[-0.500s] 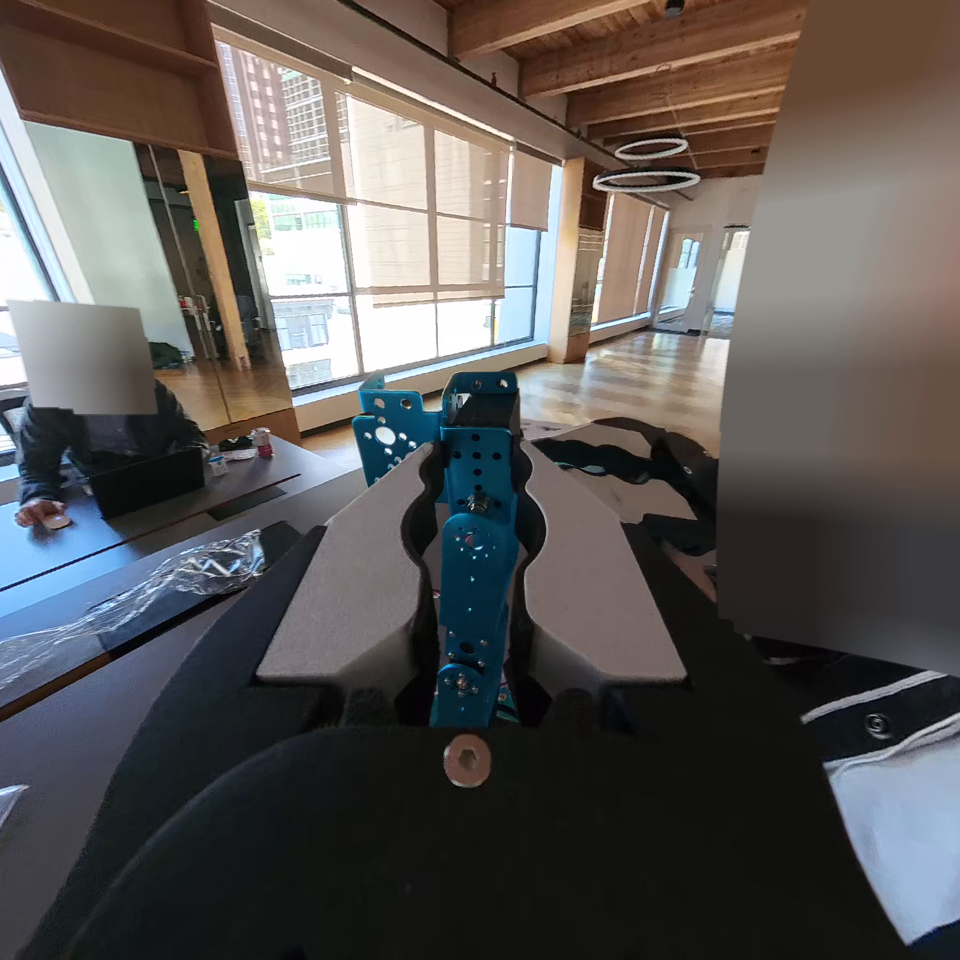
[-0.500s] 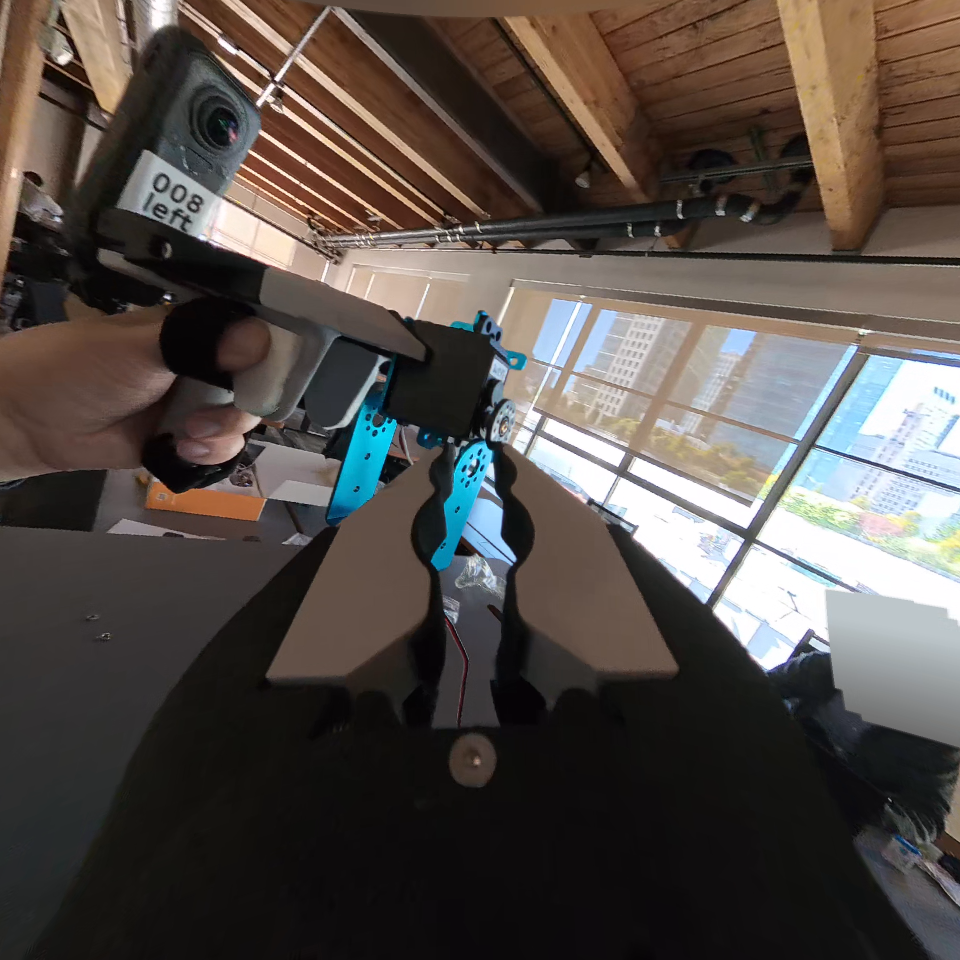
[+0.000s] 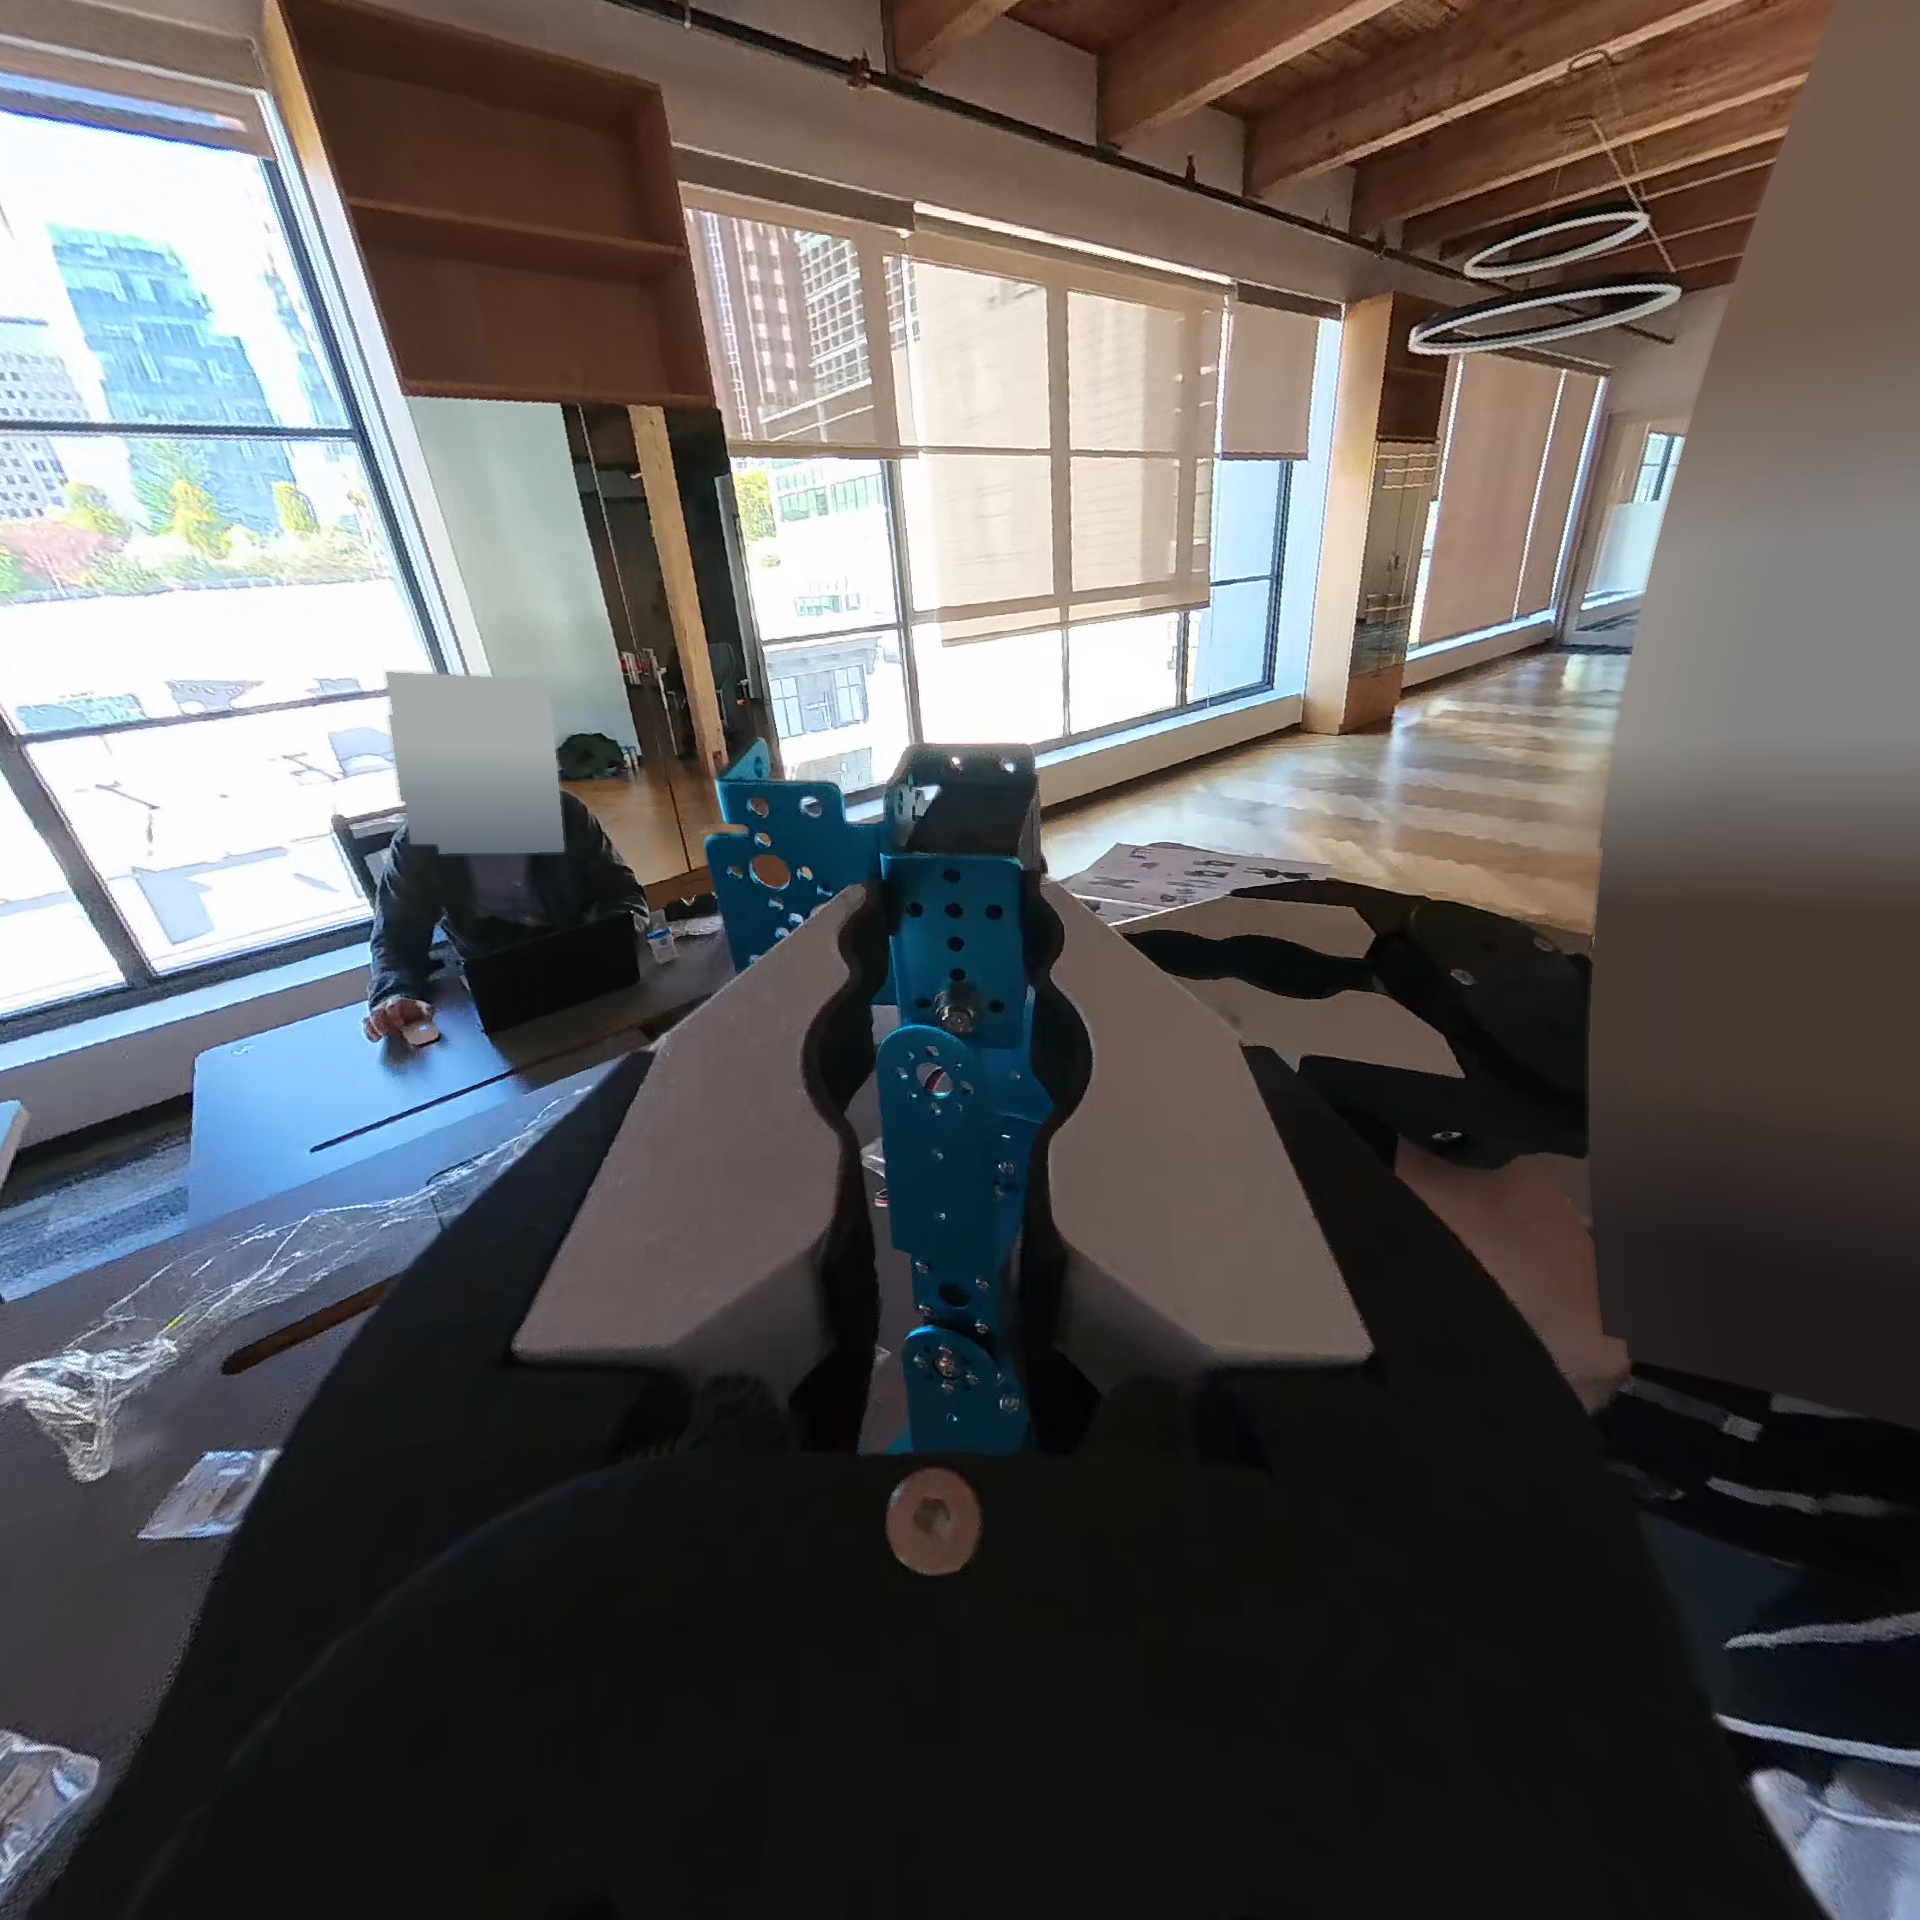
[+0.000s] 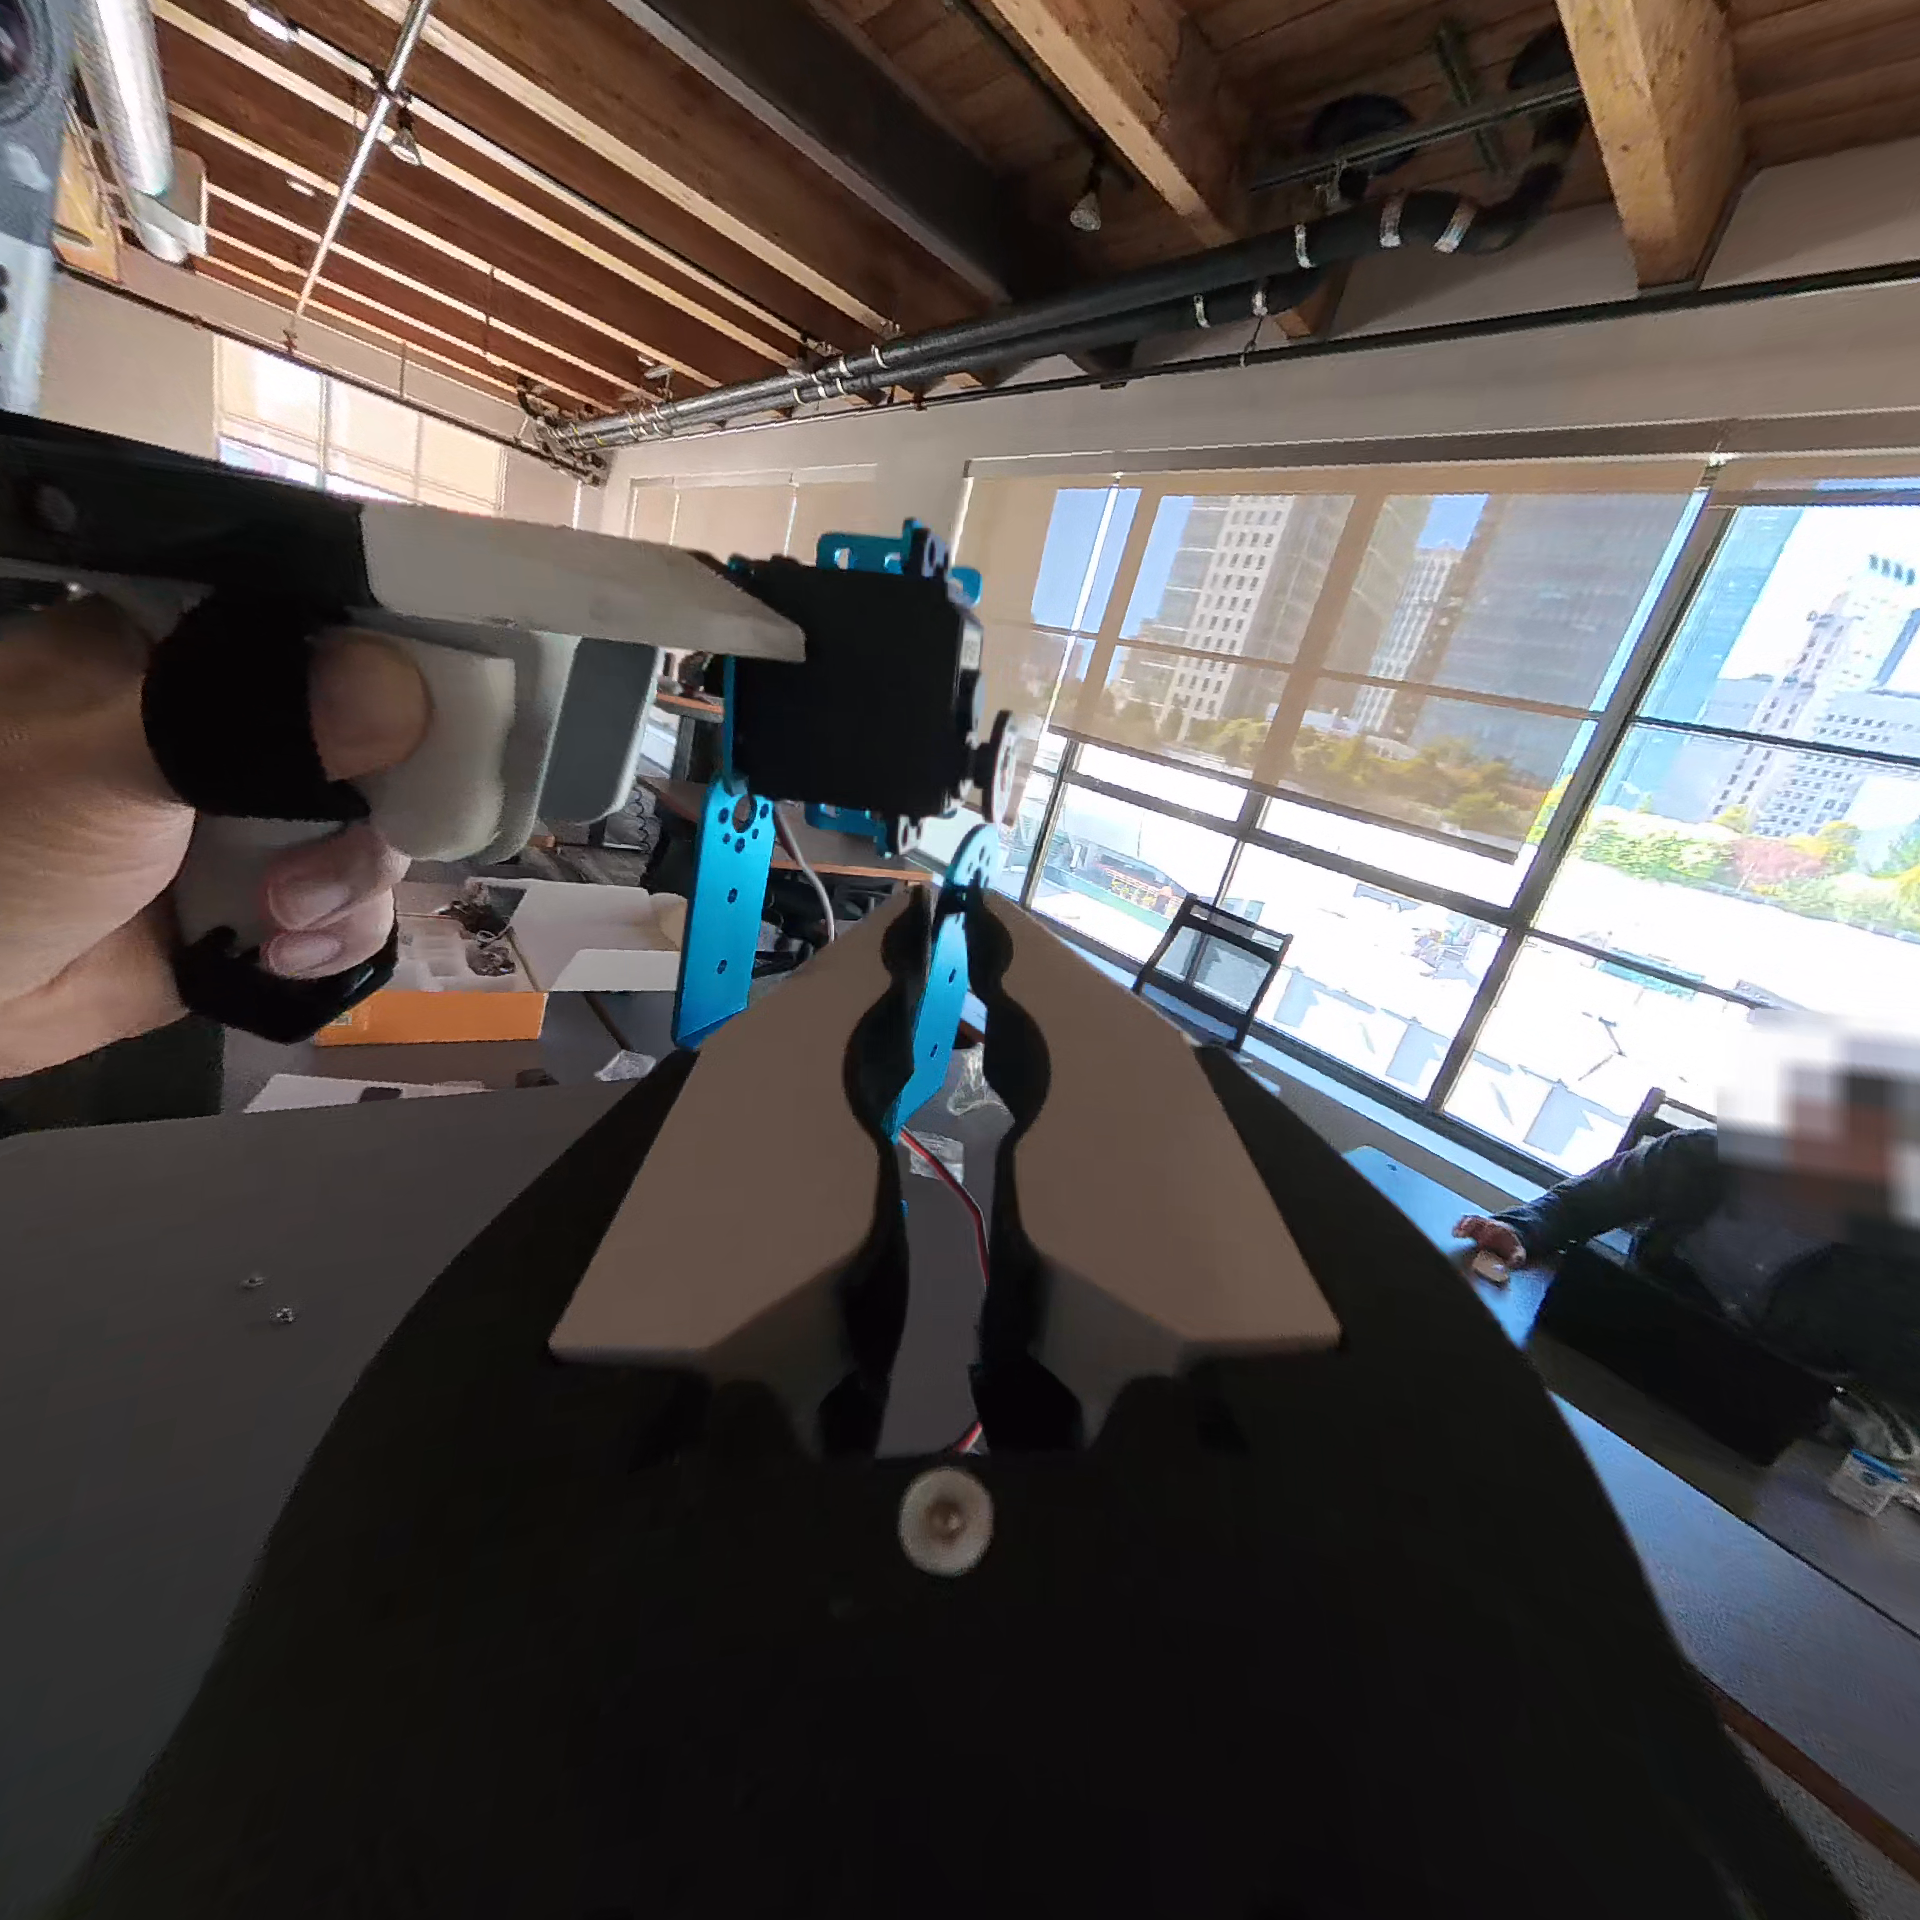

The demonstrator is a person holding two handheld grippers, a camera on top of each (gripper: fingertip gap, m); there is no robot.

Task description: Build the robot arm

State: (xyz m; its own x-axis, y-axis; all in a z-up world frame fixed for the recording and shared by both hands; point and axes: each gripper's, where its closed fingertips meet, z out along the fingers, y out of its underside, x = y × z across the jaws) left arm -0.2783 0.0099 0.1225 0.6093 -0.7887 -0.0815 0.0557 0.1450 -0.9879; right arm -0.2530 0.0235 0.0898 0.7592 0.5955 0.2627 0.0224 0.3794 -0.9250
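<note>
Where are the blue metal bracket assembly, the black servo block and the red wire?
blue metal bracket assembly (image 3: 951, 1164), left wrist view, its perforated arm.
black servo block (image 4: 857, 707), right wrist view, its side face.
red wire (image 4: 961, 1195), right wrist view, mid-length.

We see a dark desk (image 3: 343, 1101) carrying crumpled clear plastic wrap (image 3: 208, 1299), a small packet (image 3: 203, 1496) and a black box (image 3: 551, 971), while in the right wrist view an orange box (image 4: 436, 1013) lies on a grey desk (image 4: 208, 1247).

No writing in either view is legible.
</note>
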